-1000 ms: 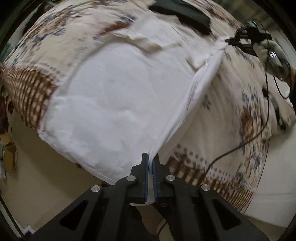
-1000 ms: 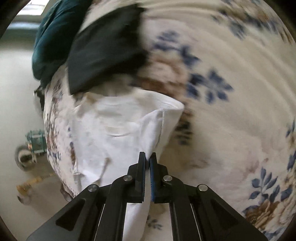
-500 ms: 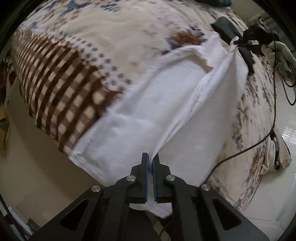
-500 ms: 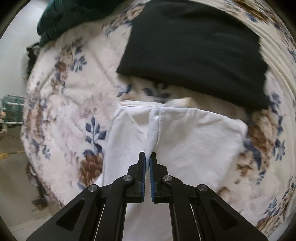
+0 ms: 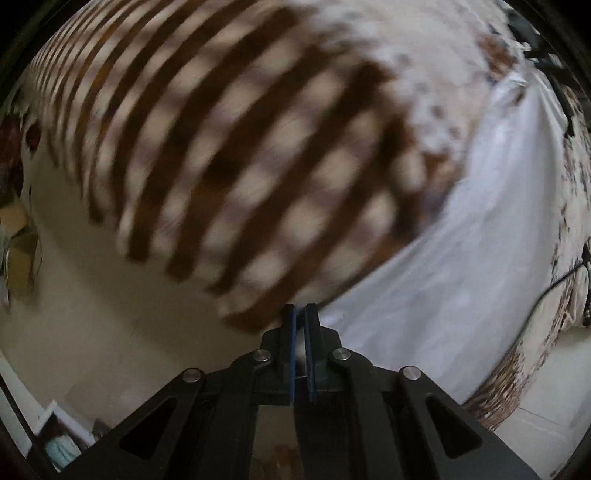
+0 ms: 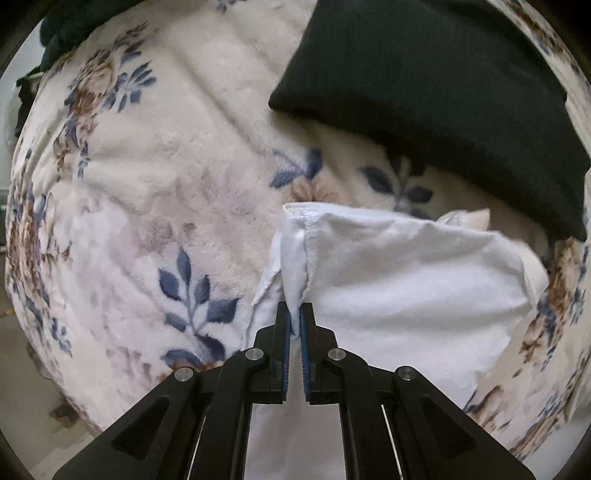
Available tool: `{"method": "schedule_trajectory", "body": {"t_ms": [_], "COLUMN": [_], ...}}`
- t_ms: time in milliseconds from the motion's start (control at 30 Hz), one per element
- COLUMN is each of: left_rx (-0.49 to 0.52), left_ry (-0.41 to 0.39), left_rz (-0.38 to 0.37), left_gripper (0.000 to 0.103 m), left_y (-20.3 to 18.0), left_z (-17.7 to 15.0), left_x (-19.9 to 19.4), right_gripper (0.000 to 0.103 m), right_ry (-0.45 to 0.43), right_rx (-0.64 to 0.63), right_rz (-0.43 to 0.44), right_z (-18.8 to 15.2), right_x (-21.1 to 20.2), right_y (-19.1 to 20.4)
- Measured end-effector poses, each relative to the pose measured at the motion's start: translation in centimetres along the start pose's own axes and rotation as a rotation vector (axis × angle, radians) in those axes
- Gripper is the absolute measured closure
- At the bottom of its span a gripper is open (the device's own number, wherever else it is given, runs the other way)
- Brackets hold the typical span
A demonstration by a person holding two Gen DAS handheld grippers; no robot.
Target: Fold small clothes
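A white garment [image 5: 461, 266] lies folded lengthwise on a floral blanket [image 6: 155, 192]. My left gripper [image 5: 300, 310] is shut on its near edge, by the blanket's brown checked border [image 5: 240, 155]. In the right wrist view the white garment [image 6: 399, 280] shows a folded end with a hemmed corner. My right gripper [image 6: 293, 312] is shut on a pinch of that hem. The right gripper is barely visible at the far end of the garment in the left wrist view [image 5: 543, 59].
A folded black garment [image 6: 436, 96] lies on the blanket just beyond the white one. A dark teal pile [image 6: 74, 22] sits at the far left corner. A black cable [image 5: 546, 291] runs along the bed's right edge. Pale floor [image 5: 74, 295] lies beside the bed.
Both grippers have carried the garment's edge across, folding it over itself into a narrower strip. The left view has swung toward the checked border; the right has closed in toward the black garment.
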State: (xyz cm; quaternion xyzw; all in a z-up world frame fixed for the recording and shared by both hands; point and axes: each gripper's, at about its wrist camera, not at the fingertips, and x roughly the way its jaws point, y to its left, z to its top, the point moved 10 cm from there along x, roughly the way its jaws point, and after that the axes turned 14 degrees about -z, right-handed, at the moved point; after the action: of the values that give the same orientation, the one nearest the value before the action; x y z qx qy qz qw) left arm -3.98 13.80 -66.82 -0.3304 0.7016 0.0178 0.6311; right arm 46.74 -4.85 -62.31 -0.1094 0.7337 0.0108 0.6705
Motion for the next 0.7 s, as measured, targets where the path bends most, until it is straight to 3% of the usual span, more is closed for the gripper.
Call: {"method": "schedule_trajectory", "body": {"t_ms": [33,67,100,167,200,300,400,500,600,700], "left_rx": [-0.015,-0.022,-0.022,-0.013,0.005,0.06,0.14,0.262,0.406,0.477], "left_ry": [0.0,-0.005,-0.028,-0.069,-0.094,-0.158,-0.209,-0.227,-0.217,-0.172], "left_rz": [-0.006,-0.019,-0.049,-0.067,-0.098,-0.169,-0.285,-0.331,-0.308,-0.271], "left_gripper": [0.1,0.1,0.099,0.097,0.089,0.044,0.043,0.043,0.043,0.044], "left_y": [0.4,0.4,0.0,-1.0,-2.5,-7.1,-14.3,-21.6,-28.3,-33.8], "left_z": [-0.1,-0.1,0.4,1.6,2.8,6.4,12.2,17.8,23.3,27.5], "left_x": [-0.4,-0.8,-1.8,-3.3,-4.4,-6.3,-7.4,-6.8,-4.3,-0.6], "right_gripper": [0.072,0.052,0.046,0.046,0.044,0.04,0.04,0.04,0.04,0.04], "right_ry": [0.018,0.043,0.049,0.026,0.006,-0.06,-0.105,-0.1,-0.089,-0.086], "right_rx": [0.006,0.028,0.051,0.089,0.097,0.117,0.146,0.201,0.28,0.366], "right_rz": [0.027,0.088,0.145,0.235,0.249,0.221,0.159,0.147,0.155,0.211], "right_z": [-0.2,-0.7,-1.1,-2.4,-3.0,-6.1,-9.1,-11.4,-12.0,-11.1], "right_x": [0.0,-0.3,-0.8,-3.0,-3.9,-6.3,-7.0,-5.9,-3.0,-0.3], "right_y": [0.0,0.0,0.0,-1.1,-1.9,-5.8,-10.6,-14.6,-17.7,-19.6]}}
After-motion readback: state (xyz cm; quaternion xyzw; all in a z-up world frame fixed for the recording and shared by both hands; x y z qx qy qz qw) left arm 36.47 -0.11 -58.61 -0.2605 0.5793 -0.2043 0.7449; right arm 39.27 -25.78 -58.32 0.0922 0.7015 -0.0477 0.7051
